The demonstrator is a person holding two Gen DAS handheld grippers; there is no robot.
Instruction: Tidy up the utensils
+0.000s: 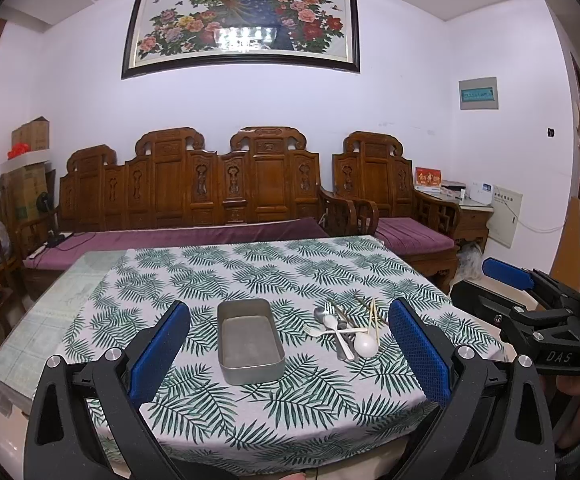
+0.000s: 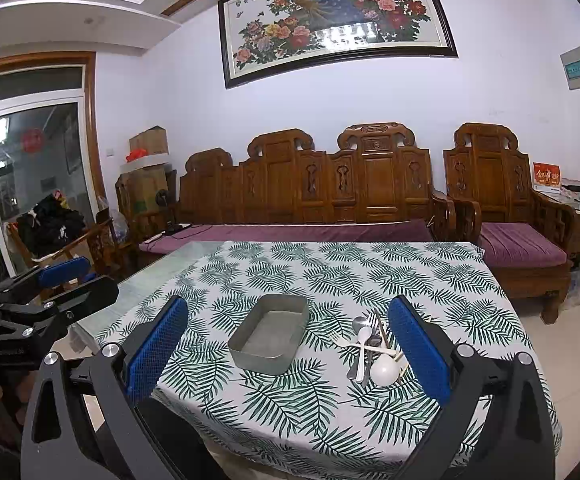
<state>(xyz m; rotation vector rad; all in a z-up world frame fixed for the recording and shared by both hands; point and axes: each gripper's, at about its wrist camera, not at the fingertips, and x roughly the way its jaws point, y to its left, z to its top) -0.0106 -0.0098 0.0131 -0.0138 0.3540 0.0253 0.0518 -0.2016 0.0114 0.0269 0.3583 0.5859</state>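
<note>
An empty grey metal tray (image 1: 250, 340) (image 2: 269, 333) sits on the leaf-print tablecloth. To its right lies a pile of utensils (image 1: 345, 328) (image 2: 371, 348): metal spoons and forks, white plastic cutlery, a white spoon (image 1: 365, 345) (image 2: 383, 370) and chopsticks (image 1: 373, 316). My left gripper (image 1: 290, 352) is open and empty, held above the table's near edge. My right gripper (image 2: 290, 352) is open and empty, also short of the table. Each gripper shows at the edge of the other's view: the right one (image 1: 529, 300), the left one (image 2: 42, 292).
The table (image 1: 50, 320) has bare glass at its left part. A carved wooden sofa (image 1: 194, 192) with purple cushions and an armchair (image 1: 393, 200) stand behind it. Boxes (image 1: 30, 160) are stacked at the back left. A side cabinet (image 1: 469, 208) stands at the right.
</note>
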